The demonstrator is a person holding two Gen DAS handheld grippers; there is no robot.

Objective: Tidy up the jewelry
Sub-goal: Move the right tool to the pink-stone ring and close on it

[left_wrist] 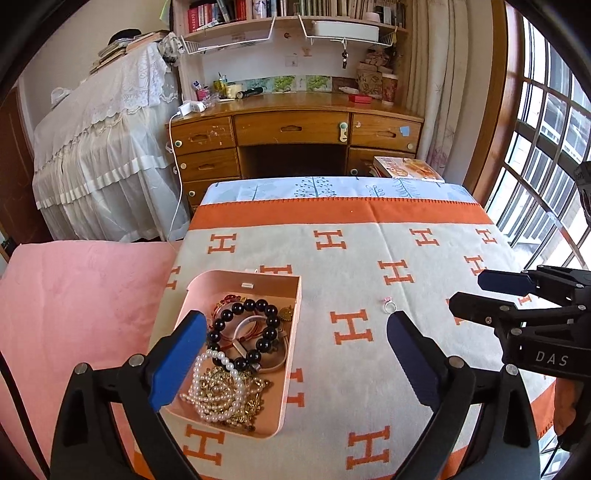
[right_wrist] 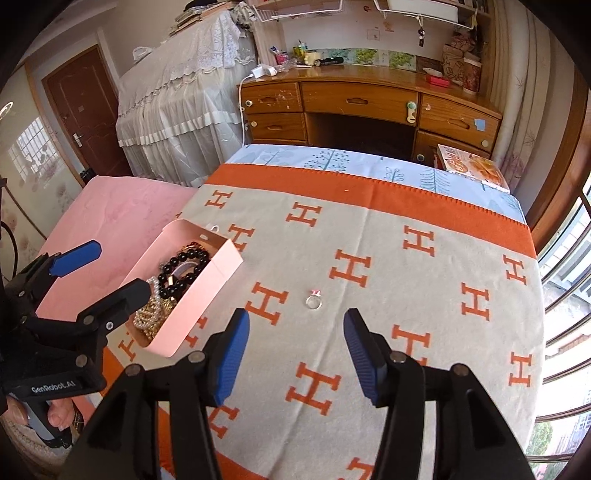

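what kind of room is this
Probably a bedroom or study at home: a wooden desk with drawers, bookshelves above it, and a lace-draped piece of furniture beside a door.

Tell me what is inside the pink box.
The pink box holds a black bead bracelet, a pearl string, gold chains and bangles. Anything beneath the pile is hidden.

A cream blanket (left_wrist: 369, 258) patterned with orange H letters and bordered in orange covers the table, over a pale blue cloth (left_wrist: 332, 188) printed with trees at the far edge. Near the left edge, a pink box (left_wrist: 291, 332) holds black beads (left_wrist: 258, 306), white pearls (left_wrist: 218, 398) and gold chains (left_wrist: 251, 402). A silver ring (right_wrist: 313, 302) with a pink stone lies mid-table. Both grippers have blue pads (left_wrist: 177, 365) on black frames.
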